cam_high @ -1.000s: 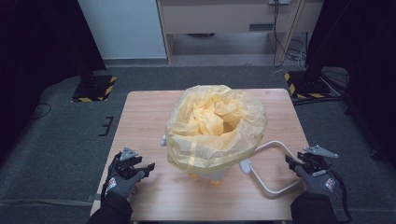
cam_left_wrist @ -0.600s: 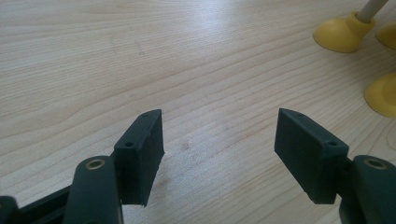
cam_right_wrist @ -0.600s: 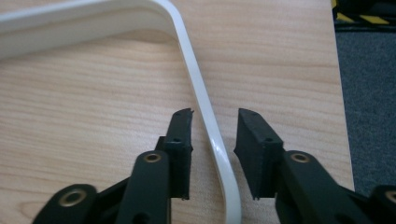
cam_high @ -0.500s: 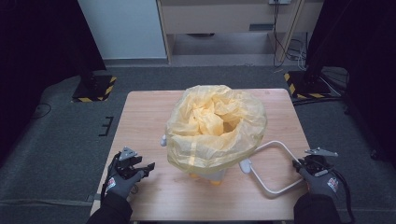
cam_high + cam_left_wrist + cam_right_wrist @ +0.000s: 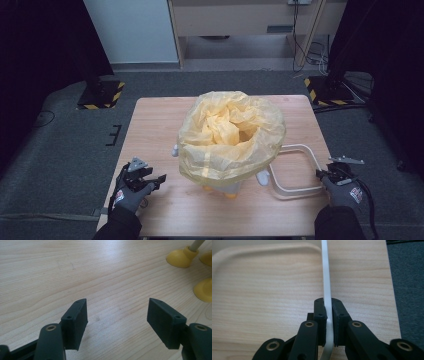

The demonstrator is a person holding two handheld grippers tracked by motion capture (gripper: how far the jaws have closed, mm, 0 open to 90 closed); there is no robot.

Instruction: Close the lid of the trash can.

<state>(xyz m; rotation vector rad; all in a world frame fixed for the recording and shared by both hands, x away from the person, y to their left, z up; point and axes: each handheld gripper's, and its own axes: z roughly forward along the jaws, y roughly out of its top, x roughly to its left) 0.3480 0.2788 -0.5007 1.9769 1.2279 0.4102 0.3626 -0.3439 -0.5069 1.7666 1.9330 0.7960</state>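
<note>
Closing over the last moments, the right hand-held gripper (image 5: 329, 308) has brought its jaws together on the white frame (image 5: 300, 170), a thin rounded loop lying flat on the tabletop (image 5: 150, 130) at the right, just beside the bin draped in a yellow bag (image 5: 231, 135); the bag and frame are sitting just where they were a second ago. In the right gripper view the pads are now pressing on the white strip from both sides at the loop's near right corner. The left hand-held gripper (image 5: 117, 315) is resting open and empty over bare wood at the near left, with the bin's yellow feet (image 5: 181, 257) ahead of it. Securing the frame seems to be the step in hand; next, it probably needs lifting level and carrying over the bag's mouth, with the free gripper steadying the far side.
</note>
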